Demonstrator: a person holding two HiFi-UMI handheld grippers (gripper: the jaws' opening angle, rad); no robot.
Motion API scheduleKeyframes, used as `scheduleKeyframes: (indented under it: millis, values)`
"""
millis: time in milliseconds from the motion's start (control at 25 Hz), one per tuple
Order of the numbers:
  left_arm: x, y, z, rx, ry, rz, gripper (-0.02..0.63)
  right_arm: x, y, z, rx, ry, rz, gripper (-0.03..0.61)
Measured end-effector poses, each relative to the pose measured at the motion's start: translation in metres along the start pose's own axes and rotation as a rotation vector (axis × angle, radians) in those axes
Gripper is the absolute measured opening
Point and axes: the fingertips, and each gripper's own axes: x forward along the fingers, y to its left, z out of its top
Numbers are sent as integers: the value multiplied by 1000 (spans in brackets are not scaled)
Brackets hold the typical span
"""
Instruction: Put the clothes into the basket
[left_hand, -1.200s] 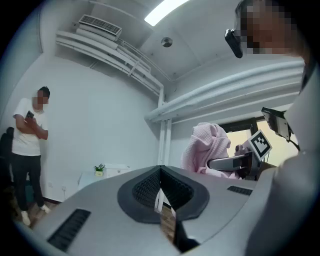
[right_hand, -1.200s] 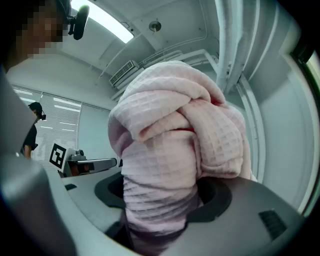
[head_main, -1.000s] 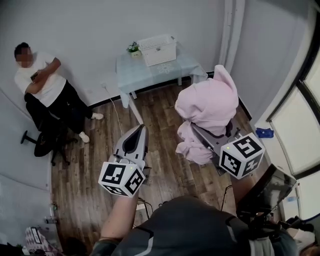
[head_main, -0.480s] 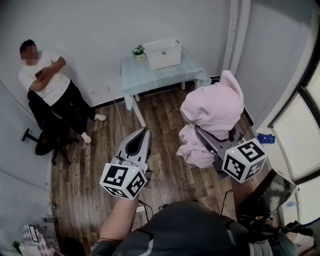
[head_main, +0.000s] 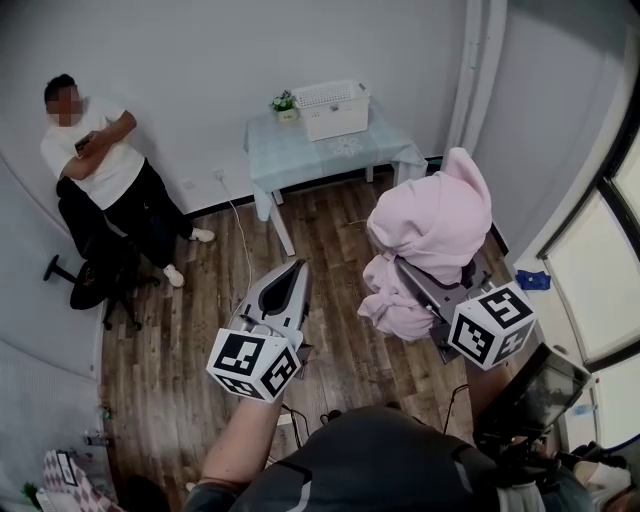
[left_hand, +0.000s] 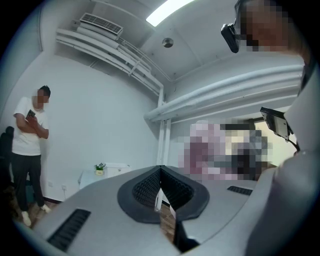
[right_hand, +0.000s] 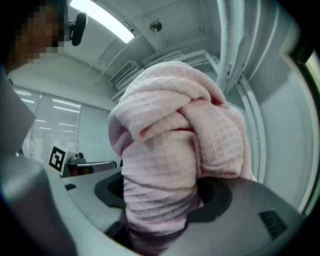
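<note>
The wooden floor (head_main: 200, 330) fills most of the head view, and a person (head_main: 100, 170) sits against the wall at its upper left. The bench (head_main: 300, 160), covered with a pale blue cloth, stands at the far wall. The clothes consist of one pale pink garment (head_main: 430, 225) of waffle-weave fabric. It is bunched into thick rounded folds, with one lobe rising above the jaws and a smaller bundle hanging below them. The garment is held in the air above the floor, well apart from the bench. The white basket (head_main: 333, 107) stands on the bench top at the wall side. Nothing shows above its rim. The right gripper (head_main: 418, 280) has its jaws spread wide and clamped on the garment, which fills the gap between them in the right gripper view. The left gripper (head_main: 295, 272) is just beside it with its jaws closed together and nothing between them. A small potted plant (head_main: 286, 102) stands touching or just beside the basket's left end. Against the earlier head views, the bench, basket and both grippers sit slightly further right in the picture. The garment's shape and its seat in the right jaws are unchanged, and the left jaws remain closed.
</note>
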Motion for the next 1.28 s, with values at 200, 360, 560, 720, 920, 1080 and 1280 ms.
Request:
scheduleKeyframes:
  millis: [200, 360, 560, 720, 920, 1080, 1280]
  values:
    - [2, 1, -3, 0, 2, -21, 9, 2, -1, -2, 2, -3, -11, 312]
    - [7, 1, -12, -11, -1, -44, 8, 3, -5, -10, 3, -7, -27, 311]
    - [16, 5, -16, -29, -9, -64, 8, 4, -3, -12, -6, 3, -51, 311]
    - [13, 15, -16, -36, -8, -67, 8, 7, -1, -11, -7, 8, -70, 312]
    - [9, 32, -18, -54, -11, -83, 8, 24, 7, -11, -16, -4, -72, 313]
    - [29, 44, -19, -46, -7, -70, 9, 43, -12, -14, -11, -1, -70, 313]
    - [58, 82, -8, -20, -1, -49, 9, 89, -31, -5, 3, -6, -48, 313]
